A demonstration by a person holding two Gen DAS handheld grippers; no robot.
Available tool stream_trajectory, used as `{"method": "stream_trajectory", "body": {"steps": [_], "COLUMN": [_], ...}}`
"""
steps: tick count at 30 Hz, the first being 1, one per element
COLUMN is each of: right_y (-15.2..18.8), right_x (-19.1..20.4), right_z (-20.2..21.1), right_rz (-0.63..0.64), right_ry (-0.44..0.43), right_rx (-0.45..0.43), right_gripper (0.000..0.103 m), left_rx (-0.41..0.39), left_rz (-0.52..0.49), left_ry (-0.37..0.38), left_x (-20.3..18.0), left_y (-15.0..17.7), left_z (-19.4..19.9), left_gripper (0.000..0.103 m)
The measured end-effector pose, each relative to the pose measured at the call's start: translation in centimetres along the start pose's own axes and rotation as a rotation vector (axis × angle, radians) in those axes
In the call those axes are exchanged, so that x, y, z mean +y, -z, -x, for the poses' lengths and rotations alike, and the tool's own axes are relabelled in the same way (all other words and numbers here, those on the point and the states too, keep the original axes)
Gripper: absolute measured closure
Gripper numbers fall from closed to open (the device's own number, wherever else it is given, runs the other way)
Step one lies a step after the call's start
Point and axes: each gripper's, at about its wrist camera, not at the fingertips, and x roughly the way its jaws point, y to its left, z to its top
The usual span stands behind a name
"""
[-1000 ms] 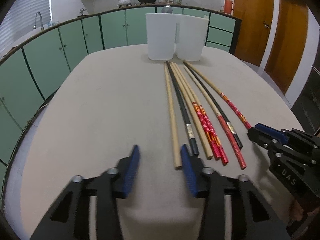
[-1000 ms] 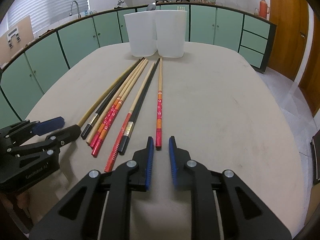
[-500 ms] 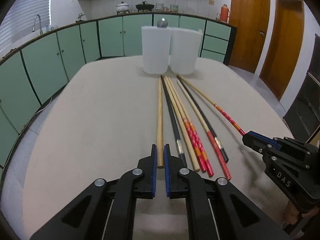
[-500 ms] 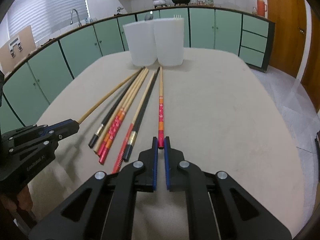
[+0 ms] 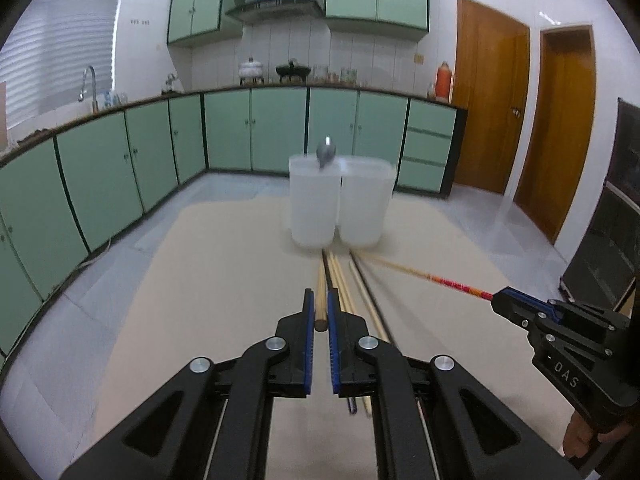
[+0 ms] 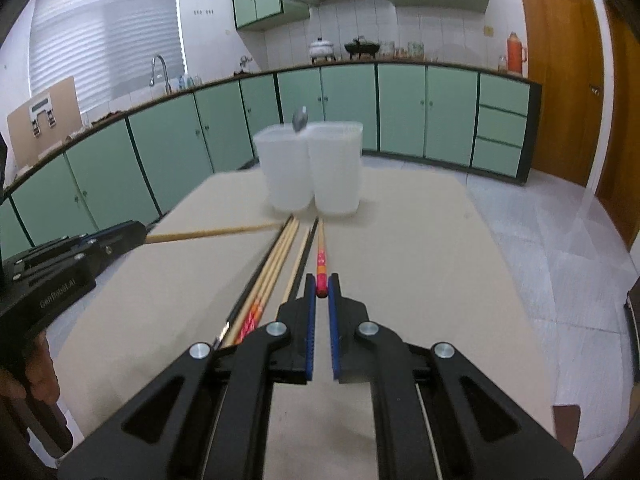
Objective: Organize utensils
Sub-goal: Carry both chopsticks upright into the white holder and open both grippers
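Left gripper (image 5: 319,322): fingers clenched on the butt end of a plain chopstick (image 5: 320,298), which runs forward toward the two bins (image 5: 339,204) at the far end of the counter (image 5: 208,288). In the right wrist view the same stick (image 6: 208,233) shows raised and angled across the counter, tip near the bins.

Right gripper (image 6: 321,292): fingers clenched on the butt of a red chopstick (image 6: 320,258). Its far end lies close to the base of the right bin.

Remaining chopsticks (image 6: 280,256) lie bundled lengthwise on the counter between the two held ones, tips pointing at the bins. A spoon (image 5: 326,153) stands in the left bin.

Assessment of the step in hand: each stick is gripped only at its extreme end, so it will likely pivot or droop. Recommended practice: keep the clamp firm, lift until the tips clear the bin rims, tilt each stick tip-down over the chosen bin, then release only once the tip is inside. Move one hand at a time near the bins, since the two stand touching and look light; a sideways knock could tip them. Keep the held sticks off the bundle to avoid scattering it.

Legible writing: "DAS" on the right gripper body (image 5: 566,374); "GenRobot.AI" on the left gripper body (image 6: 58,293). No markings readable on the bins.
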Motion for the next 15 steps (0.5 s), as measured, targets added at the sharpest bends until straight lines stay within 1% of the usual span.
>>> {"method": "stream_trajectory", "body": {"steps": [3, 9, 11, 15], "right_y": [-1.8, -6.4, -8.1, -11.0], "right_x": [-0.5, -2.0, -2.5, -3.3], "right_z": [0.9, 2.0, 2.1, 2.0], "right_rz": [-0.01, -0.048, -0.046, -0.046], "right_ry": [-0.009, -0.058, -0.069, -0.091], "right_rx": [-0.04, -0.099, -0.107, -0.095], "right_gripper": [0.098, 0.098, 0.098, 0.098], "left_rx": [-0.04, -0.115, -0.126, -0.145], "left_rz": [0.007, -0.002, 0.006, 0.009], "left_ry": [0.011, 0.028, 0.047, 0.059], "left_x": [0.2, 0.2, 0.4, 0.7], "left_y": [-1.7, -5.8, -7.3, -9.3], "left_z": [0.6, 1.1, 1.0, 0.9], "left_gripper": [0.097, 0.096, 0.097, 0.097]}}
